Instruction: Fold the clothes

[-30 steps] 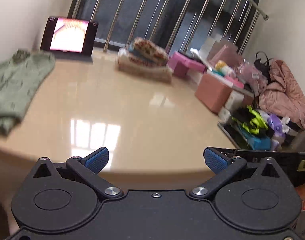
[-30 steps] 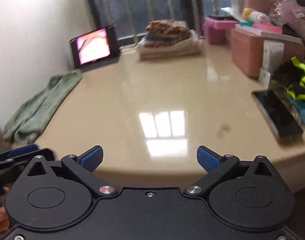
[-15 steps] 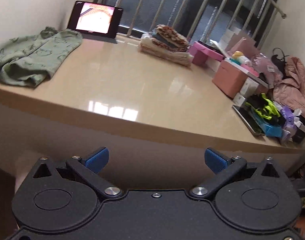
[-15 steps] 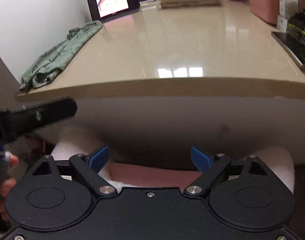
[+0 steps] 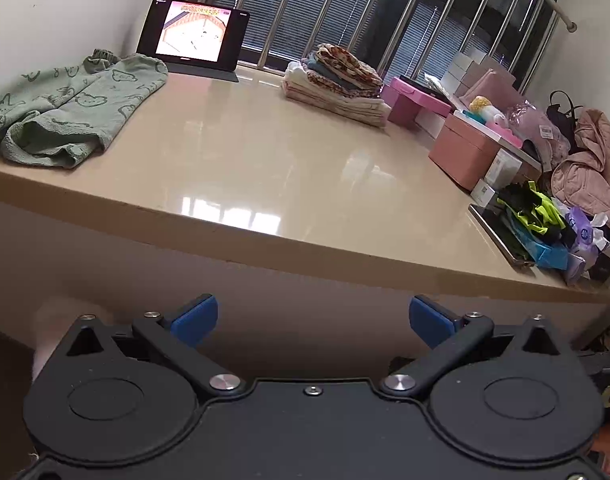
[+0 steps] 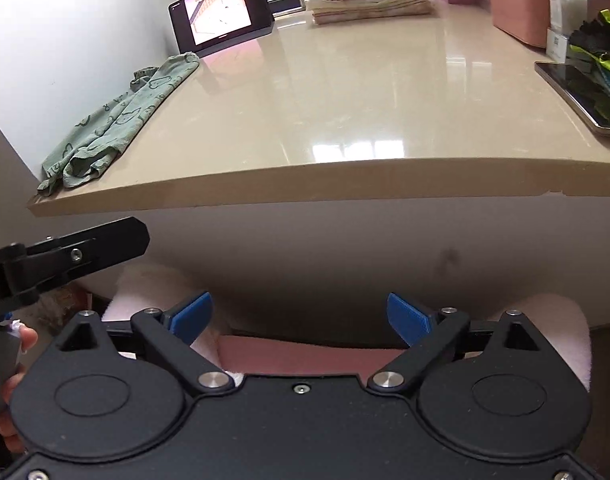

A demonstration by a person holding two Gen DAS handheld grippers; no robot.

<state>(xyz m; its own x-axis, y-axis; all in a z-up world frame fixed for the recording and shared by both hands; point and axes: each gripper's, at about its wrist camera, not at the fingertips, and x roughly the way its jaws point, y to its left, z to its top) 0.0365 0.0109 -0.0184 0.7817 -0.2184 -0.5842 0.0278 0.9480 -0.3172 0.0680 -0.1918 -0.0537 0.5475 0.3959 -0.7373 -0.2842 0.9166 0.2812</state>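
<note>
Beige glossy surface (image 5: 265, 152), bare in the middle, both of my tools held below its front edge. Left tool (image 5: 313, 318) has its blue pads spread wide, nothing between them. Right tool (image 6: 301, 316) likewise spread and empty; under it I see pink and white fabric (image 6: 289, 354), probably clothing at lap level, can't tell what it is or whether it's meant for folding.

My read: between garments, no fold in hand yet. 1 piece on the surface looks unfolded, the green printed garment (image 5: 69, 108), crumpled at the near left corner, partly rumpled over itself by the edge. Back near the window bars, a stack of folded clothes (image 5: 337, 80), to the right of a tablet (image 5: 193, 32) propped against the wall. Right side is clutter: pink boxes (image 5: 465, 148), a phone (image 6: 573, 96) by the edge.

Next move, as I judge it: lift both tools above the edge, go left, pinch the green garment at 2 points and drag it to the open middle to spread flat. Waistband end seems to lie toward the tablet.
</note>
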